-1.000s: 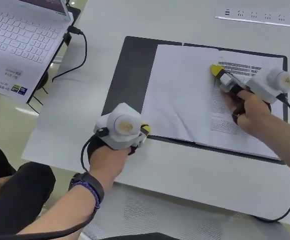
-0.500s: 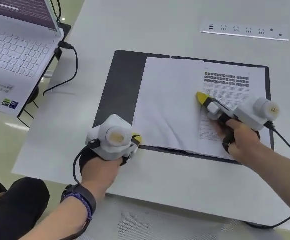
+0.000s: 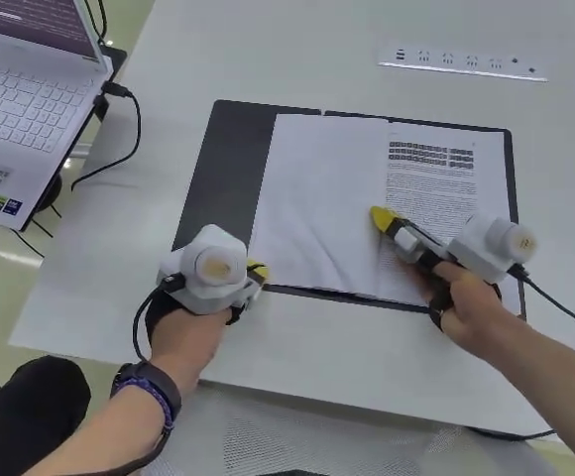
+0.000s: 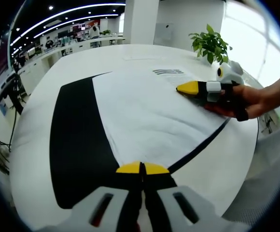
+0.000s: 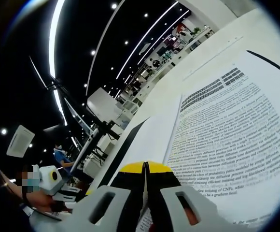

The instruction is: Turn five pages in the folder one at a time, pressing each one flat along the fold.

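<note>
Folder (image 3: 230, 169) lies spread flat on the white bench (image 3: 297, 59), blank turned page (image 3: 317, 198) on the left, printed page (image 3: 436, 188) on the right. Right tongs (image 3: 382, 218): jaws closed together, gripping nothing, yellow tips down at the fold. Left tongs (image 3: 256, 272): jaws closed, empty, at the folder's near edge. Laptop (image 3: 20, 99) far left.

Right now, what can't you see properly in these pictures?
- Head view: the print on the right page is too small to read.
- Head view: the laptop is cut off by the left edge.
- Left gripper view: the left gripper hides the folder edge beneath its tips.
</note>
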